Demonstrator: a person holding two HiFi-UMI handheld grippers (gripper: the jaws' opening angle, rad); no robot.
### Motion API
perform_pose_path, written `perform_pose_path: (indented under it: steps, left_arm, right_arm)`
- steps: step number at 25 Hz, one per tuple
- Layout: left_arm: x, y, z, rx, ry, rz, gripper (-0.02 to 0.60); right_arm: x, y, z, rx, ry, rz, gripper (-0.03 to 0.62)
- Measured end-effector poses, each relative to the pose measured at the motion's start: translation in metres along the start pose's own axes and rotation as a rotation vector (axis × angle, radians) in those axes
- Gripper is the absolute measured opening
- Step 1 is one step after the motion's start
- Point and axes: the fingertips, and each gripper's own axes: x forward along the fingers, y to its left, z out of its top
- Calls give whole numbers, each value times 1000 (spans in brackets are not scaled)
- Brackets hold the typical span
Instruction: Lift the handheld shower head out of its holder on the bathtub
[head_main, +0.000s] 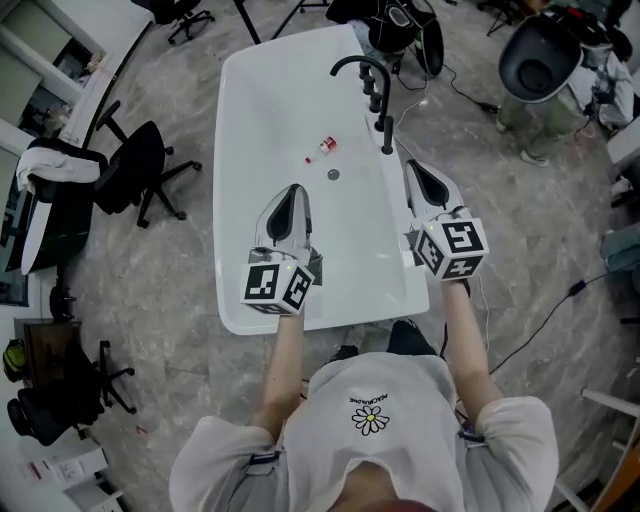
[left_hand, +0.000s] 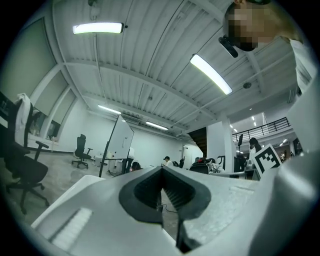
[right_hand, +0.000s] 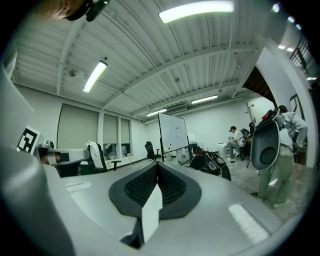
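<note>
White bathtub (head_main: 268, 110) holds small bottle (head_main: 320, 149); left tongs (head_main: 293, 190), right tongs (head_main: 413, 166) clenched, empty.

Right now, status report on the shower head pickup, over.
Left gripper and right gripper shut, empty, over the bathtub. Shower head seated at the rim ahead of right gripper, untouched. Nothing between.

On the rim of the bathtub (head_main: 280, 110), the shower head (head_main: 386, 135) and its holder are too small to be told apart. The bathtub's near rim is partly covered by the left gripper (head_main: 294, 190).
</note>
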Motion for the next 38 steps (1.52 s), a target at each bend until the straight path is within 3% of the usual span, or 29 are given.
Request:
perform_pose_path:
  steps: [2,3,6,12,17,21,27,30,38]
  left_arm:
    - [10,4,-18,3,28,9,2]
    - [16,6,-27,4,42,13,2]
    - [34,13,-58,-3,67,37,2]
    - [59,45,-155,-36,155,85,2]
    - [67,74,-224,-56,213,109,2]
    - [59,82,-267,-83,253,128,2]
    - [50,101,-299,-89,288,145,2]
    - [52,102,-311,-85,297,139,2]
    - [57,96,-314,-83,292,123,2]
  right_arm:
    - [17,-16,-21,-5,47,12,28]
    - [27,-25,-33,-8,71,19,66]
    - [68,-59,-78,-28,152,37,101]
    - [176,-132,-214,-112,357,6,222]
    - [245,-175,-321,-188,530,-42,227]
    - [265,-196,-380,-177,587,-76,219]
    - [293,-202,-405,-160,591,-100,219]
    - [296,-207,-415,-153,581,-127,189]
    - [295,-208,-418,-185,586,-127,158]
